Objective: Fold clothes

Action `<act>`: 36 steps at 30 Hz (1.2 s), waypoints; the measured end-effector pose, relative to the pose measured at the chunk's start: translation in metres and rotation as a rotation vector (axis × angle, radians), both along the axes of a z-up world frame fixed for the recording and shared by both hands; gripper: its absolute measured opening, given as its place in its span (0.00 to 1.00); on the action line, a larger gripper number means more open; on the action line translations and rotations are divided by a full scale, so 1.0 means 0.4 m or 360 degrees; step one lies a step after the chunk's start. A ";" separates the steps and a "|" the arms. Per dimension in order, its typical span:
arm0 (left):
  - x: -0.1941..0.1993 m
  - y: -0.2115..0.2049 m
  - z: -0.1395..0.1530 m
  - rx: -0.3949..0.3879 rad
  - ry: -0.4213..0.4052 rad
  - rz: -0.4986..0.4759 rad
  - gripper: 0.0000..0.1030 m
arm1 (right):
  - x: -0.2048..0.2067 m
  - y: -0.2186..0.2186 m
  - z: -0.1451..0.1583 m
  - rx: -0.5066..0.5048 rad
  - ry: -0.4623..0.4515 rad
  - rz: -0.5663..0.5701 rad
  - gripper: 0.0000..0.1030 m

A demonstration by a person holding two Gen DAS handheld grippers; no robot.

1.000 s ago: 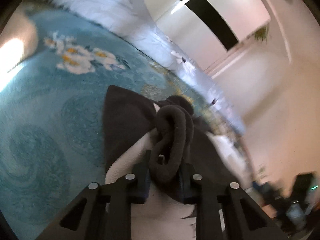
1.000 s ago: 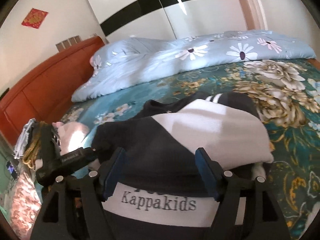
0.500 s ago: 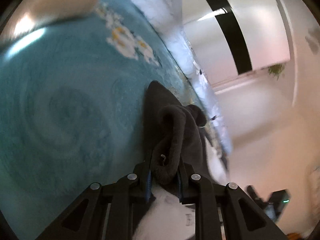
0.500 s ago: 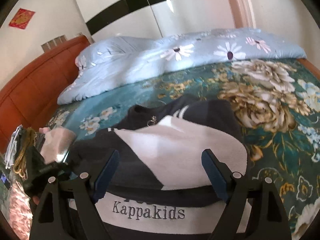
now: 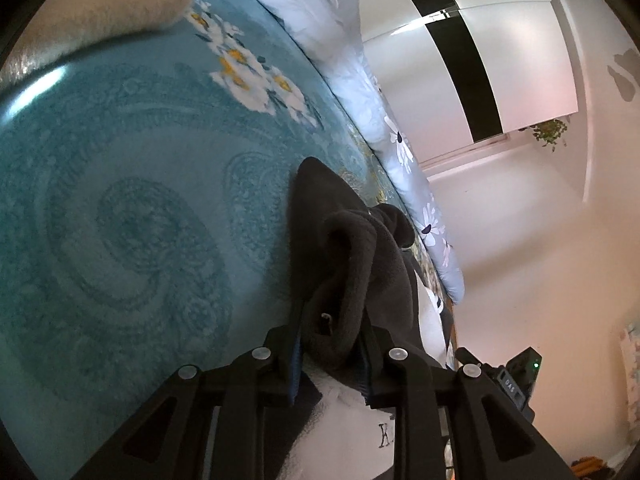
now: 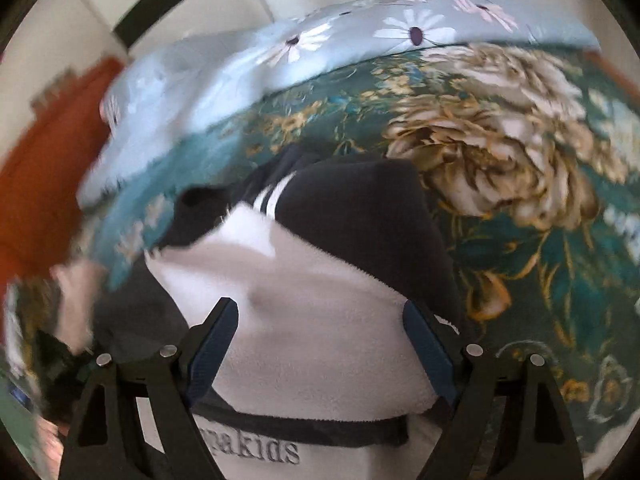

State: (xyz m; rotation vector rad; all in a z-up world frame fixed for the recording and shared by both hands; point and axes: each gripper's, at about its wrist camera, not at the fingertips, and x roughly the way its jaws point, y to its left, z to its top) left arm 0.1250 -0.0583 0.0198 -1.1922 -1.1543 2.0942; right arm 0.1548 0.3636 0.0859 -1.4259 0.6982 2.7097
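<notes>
The left tongs (image 5: pixel 330 346) are clamped on a thick dark roll of a black and white fleece jacket (image 5: pixel 360 264), the fabric bulging up between the two blue-lined fingers (image 5: pixel 295 354). Ahead of the tongs the jacket's dark corner lies on a teal paisley bedspread (image 5: pixel 132 216) with white flowers. Beyond it, far ahead and to the right, runs a pale blue daisy-print duvet (image 5: pixel 384 120). A beige furry shape (image 5: pixel 104 4) sits at the far upper left

Bedspread (image 5: pixel 120 220) bare left of fleece top (image 6: pixel 320 280); rolled duvet (image 6: pixel 280 52) blocks far edge; fuzzy cushion (image 5: pixel 100 4) at far-left corner.
</notes>
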 end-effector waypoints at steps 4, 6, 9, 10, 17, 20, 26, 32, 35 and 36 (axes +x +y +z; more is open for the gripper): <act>0.015 -0.017 0.038 -0.0130 0.0017 -0.0006 0.45 | -0.005 -0.016 0.035 0.0066 0.0010 0.0022 0.83; 0.032 -0.029 0.073 -0.0221 0.0096 0.0031 0.45 | -0.016 -0.034 0.059 0.0150 0.0035 0.0062 0.83; 0.065 -0.041 0.144 -0.0323 0.0300 0.0078 0.46 | -0.039 -0.061 0.089 0.0275 0.0073 0.0127 0.83; 0.074 -0.036 0.167 -0.0322 0.0387 0.0071 0.46 | -0.051 -0.064 0.090 0.0285 0.0071 0.0140 0.83; 0.051 0.077 0.217 -0.0353 0.0689 -0.0164 0.54 | -0.125 -0.075 0.086 0.0329 0.0093 0.0173 0.83; 0.015 0.106 0.176 -0.0432 0.0591 -0.0203 0.54 | -0.144 -0.067 0.074 0.0286 0.0097 0.0181 0.83; -0.018 0.095 0.105 -0.0350 0.0417 -0.0179 0.54 | -0.179 -0.012 0.008 0.0283 -0.0002 0.0062 0.83; -0.031 0.080 0.074 -0.0244 0.0340 -0.0179 0.54 | -0.188 0.076 -0.076 -0.0040 -0.0078 -0.0100 0.83; -0.024 0.066 0.076 -0.0175 0.0336 -0.0159 0.54 | -0.176 0.078 -0.070 -0.0073 -0.0056 -0.0127 0.83; -0.017 0.062 0.082 -0.0165 0.0343 -0.0154 0.54 | -0.167 0.073 -0.060 -0.0064 -0.0050 -0.0123 0.83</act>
